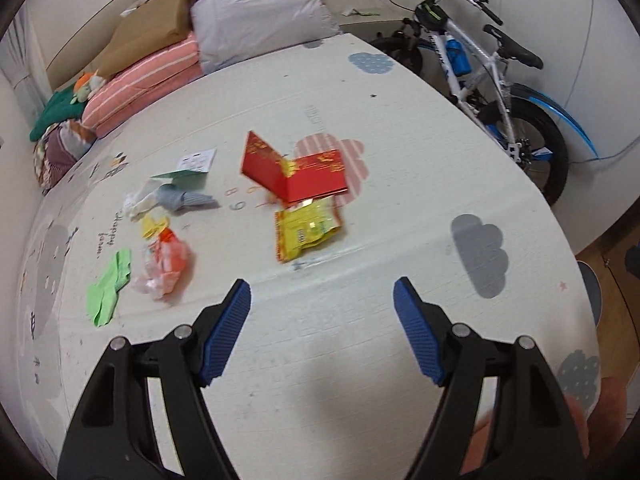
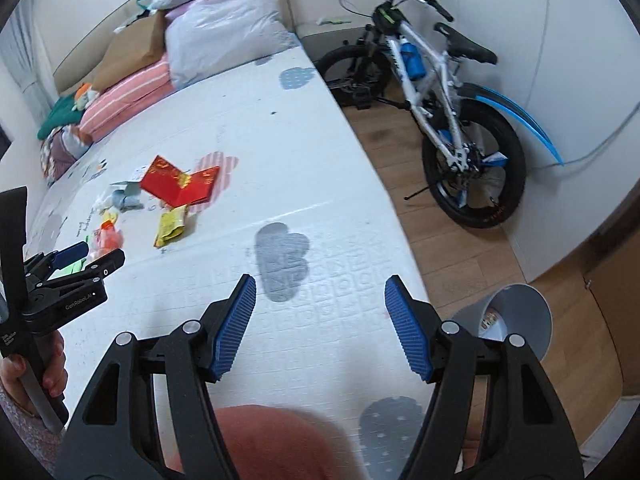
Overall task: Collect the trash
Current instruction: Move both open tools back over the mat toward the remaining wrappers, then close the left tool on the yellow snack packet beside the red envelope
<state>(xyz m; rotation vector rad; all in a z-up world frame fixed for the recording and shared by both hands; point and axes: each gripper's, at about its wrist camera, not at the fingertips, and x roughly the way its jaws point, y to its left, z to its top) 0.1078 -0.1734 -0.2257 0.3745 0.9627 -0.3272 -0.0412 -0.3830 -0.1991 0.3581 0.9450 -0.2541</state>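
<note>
Both your grippers are empty & spread wide: left gripper [image 1: 322, 292] shows only bare mat [image 1: 360, 360] between its blue pads, same w/ the right gripper [image 2: 320, 292].

Landmark = the red box [image 1: 296, 174], lying open on the mat w/ its lid flapped up. All the trash sits around it:
- Yellow snack wrapper [image 1: 308, 230] just beside the box on the side toward you, flat, crinkled, glossy. It's roughly square-ish in the left wrist view, so no clear long axis (motion blur doesn't help).
- Orange-and-clear crumpled plastic bag [image 1: 166, 266] to the left of the box and nearer you, w/ a small yellow scrap [image 1: 154, 226] touching its far edge.
- Green strip [image 1: 108, 288] farthest left of the box; it runs toward you & away, so a cross-wise pinch looks right.
- White and grey wads [image 1: 168, 198] plus a folded card [image 1: 188, 170] left of the box, about level w/ it.

Key relation: everything lies ahead of the left jaws and up-left of centre; the wrapper is nearly dead ahead. From the right wrist view the pile is well off to the left, past your left gripper [image 2: 78, 260], so the left hand is nearer. The grey bin [image 2: 516, 320] sits off the mat's edge, right beside the right gripper, far side from the box.

My guess: left picks, right stays by the bin.
</note>
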